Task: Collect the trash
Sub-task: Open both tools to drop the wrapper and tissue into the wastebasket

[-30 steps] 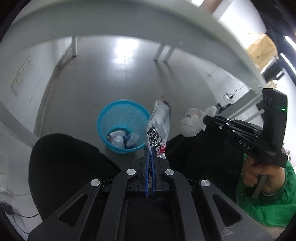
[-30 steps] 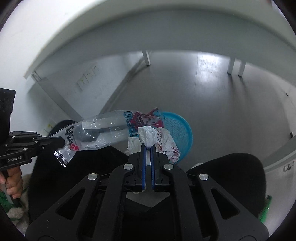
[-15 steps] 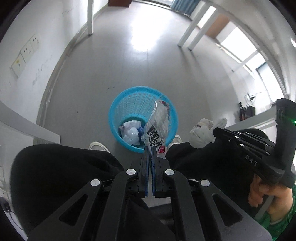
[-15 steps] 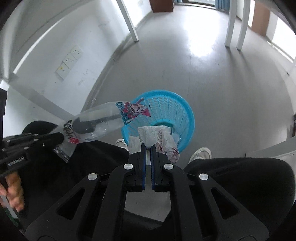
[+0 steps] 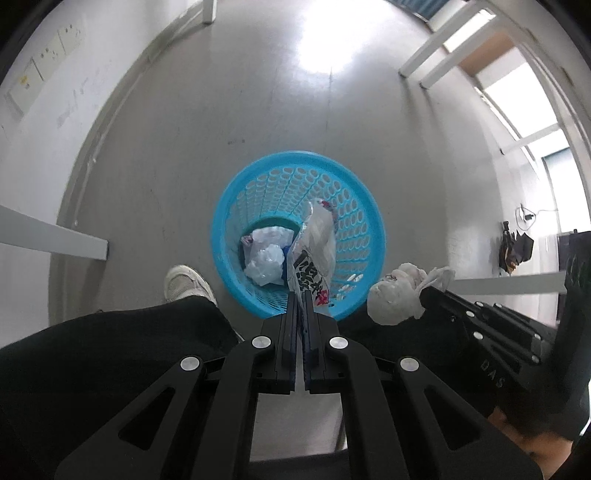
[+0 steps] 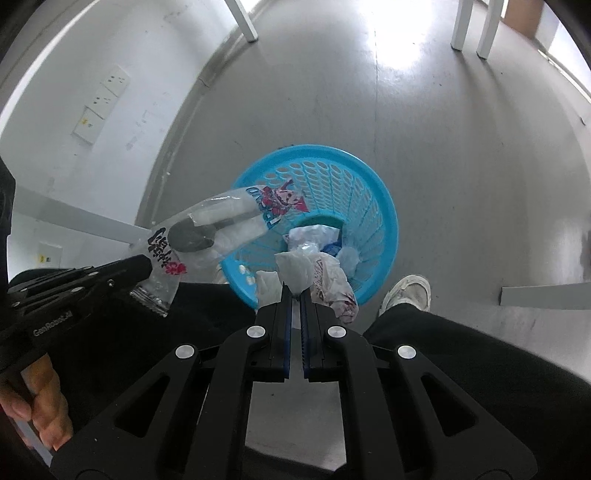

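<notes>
A blue perforated bin (image 5: 354, 206) (image 6: 373, 192) stands on the grey floor with crumpled white trash in its bottom. My left gripper (image 5: 300, 295) is shut on a clear printed plastic wrapper (image 5: 314, 251), which hangs over the bin's mouth. In the right wrist view that wrapper (image 6: 218, 225) reaches from the left gripper (image 6: 146, 264) over the bin's left rim. My right gripper (image 6: 294, 291) is shut on a crumpled white paper wad (image 6: 314, 273) above the bin's near rim. The left wrist view shows the wad (image 5: 399, 295) just right of the bin.
The person's black-trousered legs fill the lower part of both views, with white shoes (image 5: 186, 284) (image 6: 408, 293) either side of the bin. White table legs (image 5: 432, 59) (image 6: 472, 26) stand far off. A wall with sockets (image 6: 101, 105) is on the left.
Both grippers have come down from under the table edge towards the bin, which now looks larger and nearer. The wrapper and the wad stay gripped.
</notes>
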A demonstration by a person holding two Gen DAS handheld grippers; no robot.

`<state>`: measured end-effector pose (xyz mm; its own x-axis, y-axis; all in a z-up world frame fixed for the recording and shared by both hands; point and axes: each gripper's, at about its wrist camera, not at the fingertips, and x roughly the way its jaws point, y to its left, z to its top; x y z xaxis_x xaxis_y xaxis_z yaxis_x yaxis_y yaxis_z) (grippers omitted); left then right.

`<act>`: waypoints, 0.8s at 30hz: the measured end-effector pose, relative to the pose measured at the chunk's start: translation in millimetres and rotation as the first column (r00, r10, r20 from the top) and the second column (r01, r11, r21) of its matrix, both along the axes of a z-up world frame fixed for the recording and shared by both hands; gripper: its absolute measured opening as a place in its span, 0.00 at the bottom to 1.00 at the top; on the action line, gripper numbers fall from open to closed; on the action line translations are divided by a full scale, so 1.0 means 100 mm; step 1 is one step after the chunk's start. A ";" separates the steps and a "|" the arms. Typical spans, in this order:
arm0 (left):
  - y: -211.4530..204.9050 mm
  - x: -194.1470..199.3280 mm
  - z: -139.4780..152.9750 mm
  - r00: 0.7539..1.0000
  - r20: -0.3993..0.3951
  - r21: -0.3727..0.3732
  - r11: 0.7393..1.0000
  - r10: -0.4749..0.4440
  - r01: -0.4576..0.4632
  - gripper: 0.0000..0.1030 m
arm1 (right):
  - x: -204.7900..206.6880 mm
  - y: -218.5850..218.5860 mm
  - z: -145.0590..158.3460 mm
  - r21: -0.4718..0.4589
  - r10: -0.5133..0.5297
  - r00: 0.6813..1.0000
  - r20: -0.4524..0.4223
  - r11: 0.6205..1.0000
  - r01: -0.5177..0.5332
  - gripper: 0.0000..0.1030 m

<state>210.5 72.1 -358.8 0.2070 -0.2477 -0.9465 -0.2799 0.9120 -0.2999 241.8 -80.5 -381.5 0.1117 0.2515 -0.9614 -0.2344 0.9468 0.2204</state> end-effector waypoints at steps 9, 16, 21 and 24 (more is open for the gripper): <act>0.09 0.37 -0.52 0.988 -0.142 -0.039 0.997 0.056 -0.062 0.02 | 0.48 -0.03 -0.54 0.003 -0.048 0.990 -0.132 0.999 0.049 0.04; 0.16 0.63 -0.89 0.970 -0.219 -0.038 0.993 0.102 -0.113 0.02 | 0.77 -0.07 -0.85 0.010 -0.110 0.975 -0.193 0.993 0.114 0.04; 0.19 0.69 -0.96 0.963 -0.240 -0.042 0.990 0.119 -0.132 0.02 | 0.83 -0.09 -0.97 -0.005 -0.137 0.966 -0.217 0.990 0.139 0.04; 0.20 0.71 -0.97 0.962 -0.243 -0.045 0.989 0.126 -0.141 0.02 | 0.86 -0.08 -0.98 -0.002 -0.148 0.964 -0.220 0.989 0.151 0.06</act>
